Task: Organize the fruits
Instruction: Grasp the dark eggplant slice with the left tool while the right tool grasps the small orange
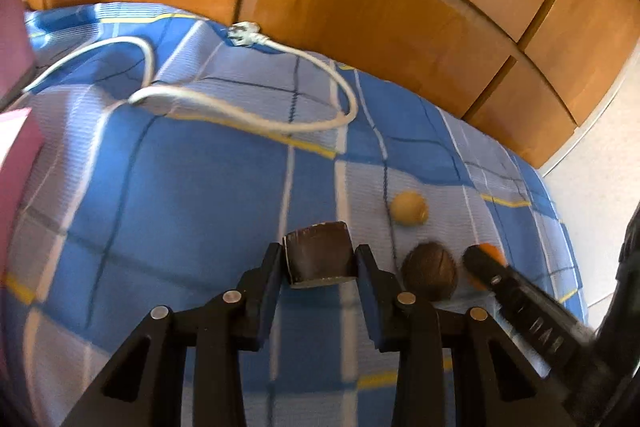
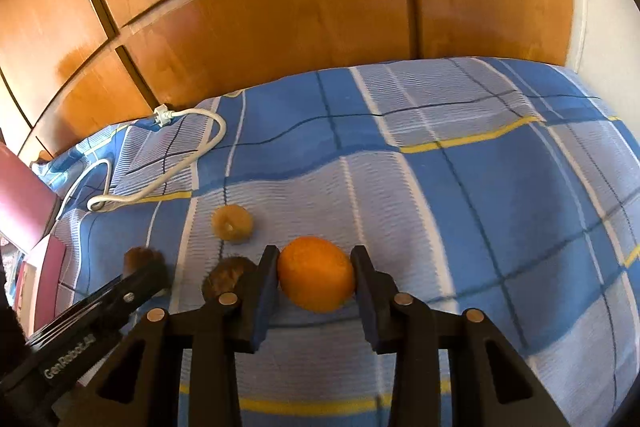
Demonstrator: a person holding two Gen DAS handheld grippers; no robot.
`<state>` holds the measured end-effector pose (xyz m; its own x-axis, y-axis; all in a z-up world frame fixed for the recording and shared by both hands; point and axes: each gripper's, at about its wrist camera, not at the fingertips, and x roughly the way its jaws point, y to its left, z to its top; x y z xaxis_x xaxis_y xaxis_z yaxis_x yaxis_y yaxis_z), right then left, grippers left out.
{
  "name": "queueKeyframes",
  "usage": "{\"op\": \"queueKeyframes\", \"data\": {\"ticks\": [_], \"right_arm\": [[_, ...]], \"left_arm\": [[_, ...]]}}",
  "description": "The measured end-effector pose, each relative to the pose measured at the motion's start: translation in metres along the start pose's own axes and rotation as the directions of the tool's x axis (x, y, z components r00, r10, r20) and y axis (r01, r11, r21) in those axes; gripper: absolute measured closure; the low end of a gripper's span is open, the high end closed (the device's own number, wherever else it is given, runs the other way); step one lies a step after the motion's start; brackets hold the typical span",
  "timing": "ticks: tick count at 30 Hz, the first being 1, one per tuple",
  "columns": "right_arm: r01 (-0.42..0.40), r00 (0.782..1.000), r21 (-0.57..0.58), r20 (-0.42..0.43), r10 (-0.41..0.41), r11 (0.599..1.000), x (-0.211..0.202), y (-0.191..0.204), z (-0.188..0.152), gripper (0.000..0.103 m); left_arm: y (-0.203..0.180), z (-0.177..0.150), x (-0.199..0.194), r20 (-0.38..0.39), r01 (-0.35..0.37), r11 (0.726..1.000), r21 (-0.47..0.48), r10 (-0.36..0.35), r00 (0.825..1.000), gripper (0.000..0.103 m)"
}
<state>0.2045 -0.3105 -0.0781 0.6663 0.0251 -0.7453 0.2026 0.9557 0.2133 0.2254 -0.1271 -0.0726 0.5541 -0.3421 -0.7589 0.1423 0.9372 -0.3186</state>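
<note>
Your left gripper (image 1: 317, 259) has its jaws clamped on a dark brown block-shaped piece (image 1: 318, 257), both pads touching its sides, held above the blue checked bedsheet (image 1: 192, 187). Your right gripper (image 2: 315, 279) has its jaws closed on the orange (image 2: 316, 279), pads against either side of it; whether it rests on the sheet or is lifted, you cannot tell. Just left of the orange lies a brown rough-skinned fruit (image 2: 224, 277), partly hidden by the left finger. Beyond that, near it, sits a pale yellow round fruit (image 2: 232, 223). A white cable (image 2: 180, 155) loops across the far left of the bed, its plug near the wooden wardrobe (image 2: 280, 19). A pink box (image 1: 18, 143) stands at the left edge.
</note>
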Motion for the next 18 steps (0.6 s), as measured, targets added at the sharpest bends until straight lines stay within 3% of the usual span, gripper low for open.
{"op": "queueKeyframes", "data": {"ticks": [9,18], "right_arm": [[-0.031,0.998,-0.004,-0.057,0.031,0.999,-0.029,-0.005,-0.040,0.066],[-0.113,0.990,-0.097,-0.099,0.104,0.989,-0.052,0.028,-0.081,0.066]], "left_arm": [[0.018,-0.055,-0.047,0.011,-0.047,0.998,0.038,0.047,0.999,0.067],[0.028,-0.095,-0.086,0.020,-0.068,0.996,0.055,0.067,0.998,0.067]]}}
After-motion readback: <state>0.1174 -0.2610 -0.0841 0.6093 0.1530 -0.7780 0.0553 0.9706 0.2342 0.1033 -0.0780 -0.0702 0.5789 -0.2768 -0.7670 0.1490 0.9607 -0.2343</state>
